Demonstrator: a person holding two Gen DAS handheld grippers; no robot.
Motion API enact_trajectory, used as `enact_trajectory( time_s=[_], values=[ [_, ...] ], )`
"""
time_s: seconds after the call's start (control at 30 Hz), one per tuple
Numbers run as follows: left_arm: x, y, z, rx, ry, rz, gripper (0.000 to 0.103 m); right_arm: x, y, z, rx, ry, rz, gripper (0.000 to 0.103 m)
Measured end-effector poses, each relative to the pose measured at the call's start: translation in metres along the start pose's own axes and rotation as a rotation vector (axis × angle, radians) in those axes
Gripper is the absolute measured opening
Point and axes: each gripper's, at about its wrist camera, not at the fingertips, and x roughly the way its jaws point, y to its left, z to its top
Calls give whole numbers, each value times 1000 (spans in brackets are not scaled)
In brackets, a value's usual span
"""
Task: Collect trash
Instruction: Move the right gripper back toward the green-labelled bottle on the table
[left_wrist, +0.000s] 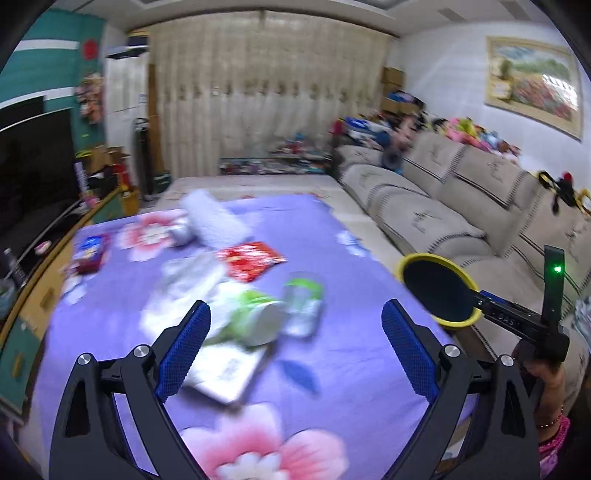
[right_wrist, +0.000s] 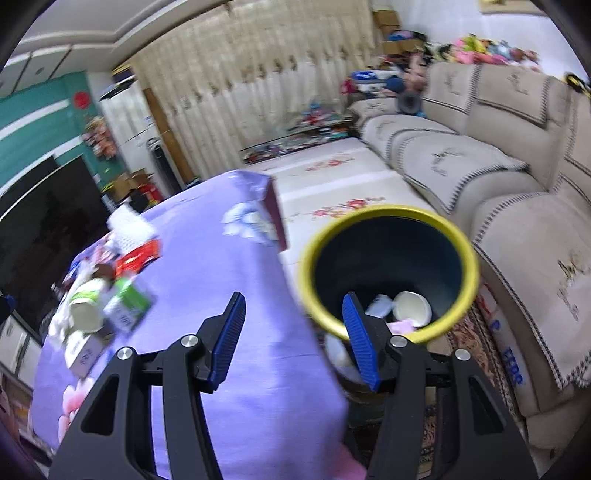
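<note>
Where the tablecloth (right_wrist: 221, 295) ends, the yellow-rimmed bin (right_wrist: 388, 225) holds trash.

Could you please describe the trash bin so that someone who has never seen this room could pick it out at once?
Start at the table under the purple floral cloth, then look into the gap between its edge and the long beige sofa. The trash bin stands there on the floor. It is the only round container, dark inside with a bright yellow rim, and already holds some pale scraps.

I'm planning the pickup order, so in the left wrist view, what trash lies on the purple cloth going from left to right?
Blue and red packet → white roll → red wrapper → green-labelled carton, then off the table edge, the yellow-rimmed bin. The pale items in the middle overlap, so I left them out.
</note>
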Motion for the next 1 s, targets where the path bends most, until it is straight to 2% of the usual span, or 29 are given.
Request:
enact_trajectory(
  time_s=[0.1,0.3,0.43,0.57,0.73,1.0],
  values=[
    [-16,31,-10,-35,-8,49,92,6,30,-2,-56,13,52,52],
    [-42,87,-32,-115,-8,145,92,24,107,-11,-173,71,219,52],
    [-49,103,-41,-162,-12,169,92,28,152,-19,-241,96,325,52],
    [-50,112,-46,-188,-13,161,92,34,191,-27,-291,109,410,52],
    [-47,111,-48,-192,-3,151,92,51,215,-24,-316,132,439,52],
    [-37,120,-51,-221,13,145,92,74,233,-14,-341,145,418,52]
  ],
)
